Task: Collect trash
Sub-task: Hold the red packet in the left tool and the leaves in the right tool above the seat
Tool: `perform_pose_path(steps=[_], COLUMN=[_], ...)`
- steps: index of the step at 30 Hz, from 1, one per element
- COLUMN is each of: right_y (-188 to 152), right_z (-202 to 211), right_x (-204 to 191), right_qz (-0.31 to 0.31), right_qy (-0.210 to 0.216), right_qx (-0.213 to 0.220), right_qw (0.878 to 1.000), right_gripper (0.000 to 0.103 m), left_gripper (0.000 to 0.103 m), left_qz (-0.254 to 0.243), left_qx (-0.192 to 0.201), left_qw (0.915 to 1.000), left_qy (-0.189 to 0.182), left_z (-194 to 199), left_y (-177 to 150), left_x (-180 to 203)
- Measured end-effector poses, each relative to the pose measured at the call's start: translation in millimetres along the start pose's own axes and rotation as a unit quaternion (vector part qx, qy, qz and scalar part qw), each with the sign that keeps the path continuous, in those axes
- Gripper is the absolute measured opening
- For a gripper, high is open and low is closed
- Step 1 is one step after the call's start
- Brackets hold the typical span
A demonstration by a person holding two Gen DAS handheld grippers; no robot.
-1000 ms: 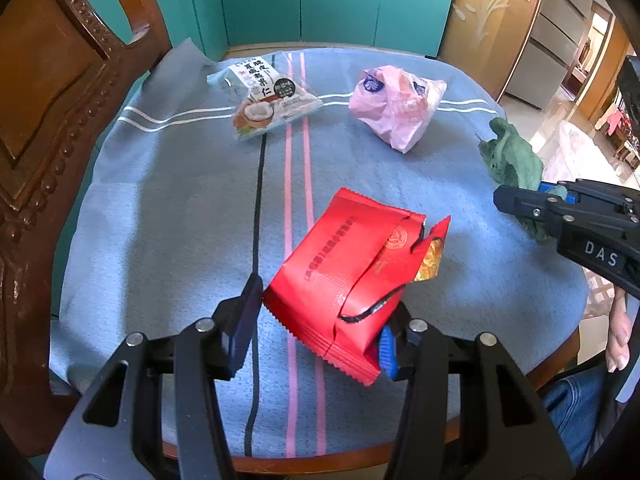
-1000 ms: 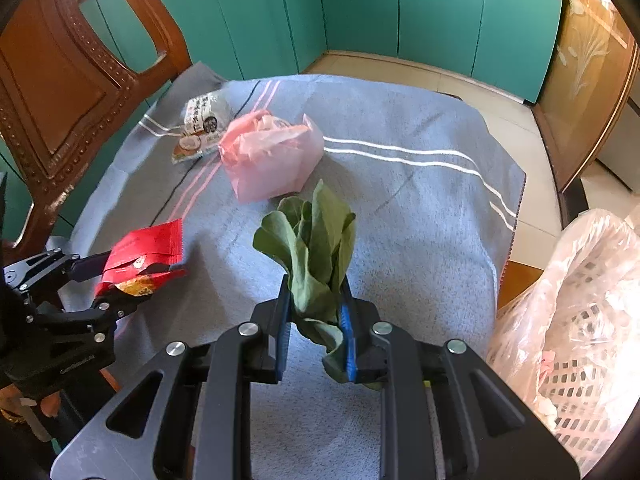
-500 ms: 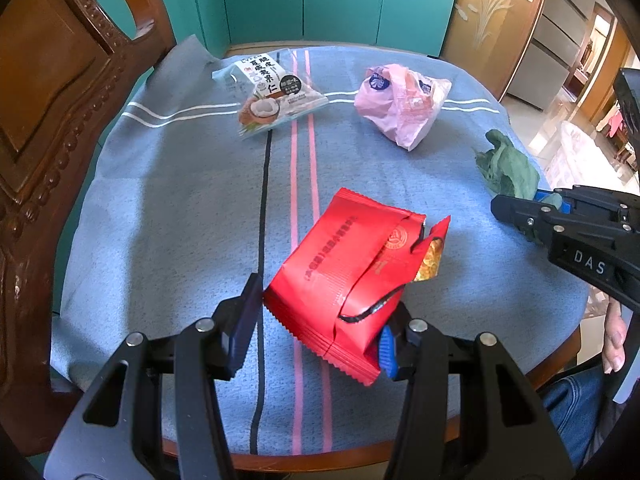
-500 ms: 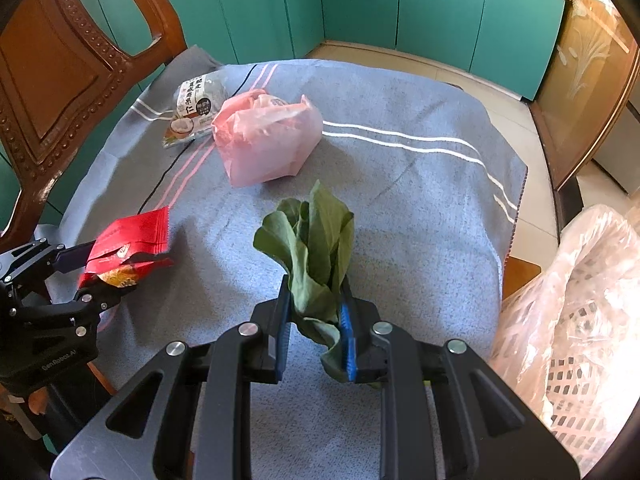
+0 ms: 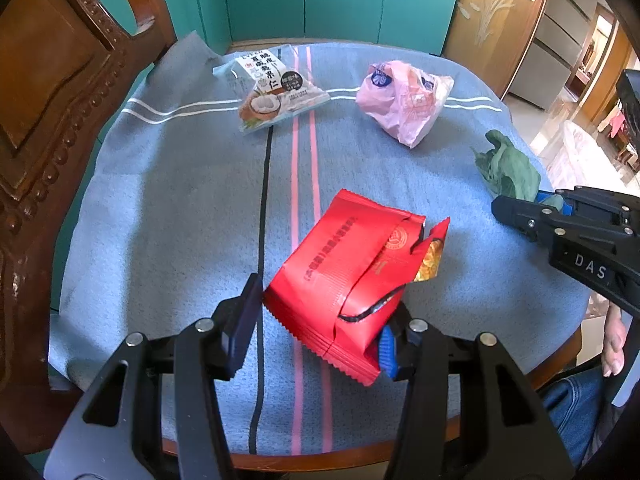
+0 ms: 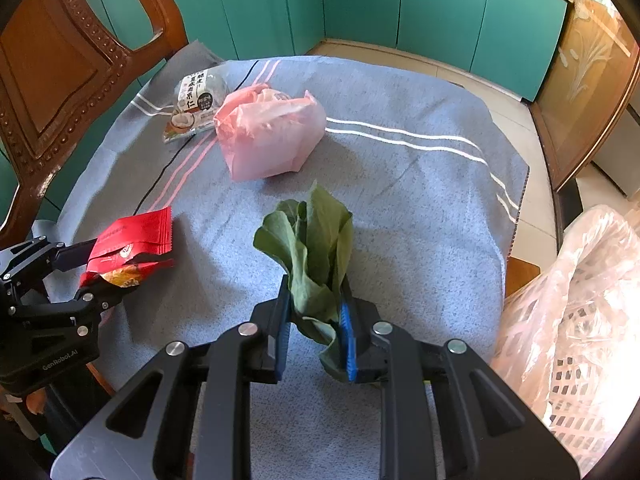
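A torn red snack wrapper (image 5: 352,276) hangs above the blue tablecloth (image 5: 180,208), with my left gripper (image 5: 320,320) shut on it. The right wrist view shows the same wrapper (image 6: 128,244) clamped at the left edge. My right gripper (image 6: 314,328) is shut on a bunch of limp green leaves (image 6: 316,248), held upright over the cloth. From the left wrist view these leaves (image 5: 508,168) and the right gripper (image 5: 560,216) sit at the far right. A white snack packet (image 5: 272,88) and a crumpled pink plastic bag (image 5: 404,100) lie at the far side of the table.
A basket lined with a thin plastic bag (image 6: 580,300) stands off the table's right edge. A carved wooden chair (image 5: 48,80) rises close on the left. A person's hand (image 5: 614,344) and jeans show at the lower right. Teal cabinets stand behind.
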State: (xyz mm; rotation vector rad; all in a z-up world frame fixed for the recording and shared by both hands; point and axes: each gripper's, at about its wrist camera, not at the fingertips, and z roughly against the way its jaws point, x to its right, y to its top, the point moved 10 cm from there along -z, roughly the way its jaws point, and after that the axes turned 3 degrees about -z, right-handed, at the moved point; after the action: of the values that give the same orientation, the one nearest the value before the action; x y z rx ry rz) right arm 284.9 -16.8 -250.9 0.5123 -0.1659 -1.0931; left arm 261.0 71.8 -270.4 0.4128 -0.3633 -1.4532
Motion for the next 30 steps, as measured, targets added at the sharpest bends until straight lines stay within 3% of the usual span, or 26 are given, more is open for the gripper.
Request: perform_pose_path(steps=[10,22,25,27,30], right_y=[6.2,3.7,-0.3,-2.3,-3.8], right_z=[14.1,5.1,-1.1,-3.7,-6.2], right_x=[-1.0,-3.0,-4.1,-4.6,0.9], right_qz=[0.002,0.005,0.011,0.017,0.027], right_qy=[0.011,0.005,0.002,-0.006,-0.04], right_qx=[0.023,0.012,-0.001,-0.005,-0.003], right_qw=[1.0,1.0,1.0,1.0,0.999], right_gripper=[0.022,0.022,0.032,0.051,0.067], left_gripper=[0.052,0.052,0.052,0.052,0.052], left_qz=[0.001,0.005,0.006,0.007,0.009], left_qx=[0.027,0.022,0.02,0.019,0.018], left_qw=[0.9996,0.9997,0.9997,0.9998,0.9998], left_qy=[0.011,0.008,0.008,0.008,0.008], left_z=[16.7,15.1,14.2,13.3,12.0], left_y=[8.7,4.2,2.8,2.4,2.1], left_x=[-2.7,-2.4,-3.4,-4.4,-6.0])
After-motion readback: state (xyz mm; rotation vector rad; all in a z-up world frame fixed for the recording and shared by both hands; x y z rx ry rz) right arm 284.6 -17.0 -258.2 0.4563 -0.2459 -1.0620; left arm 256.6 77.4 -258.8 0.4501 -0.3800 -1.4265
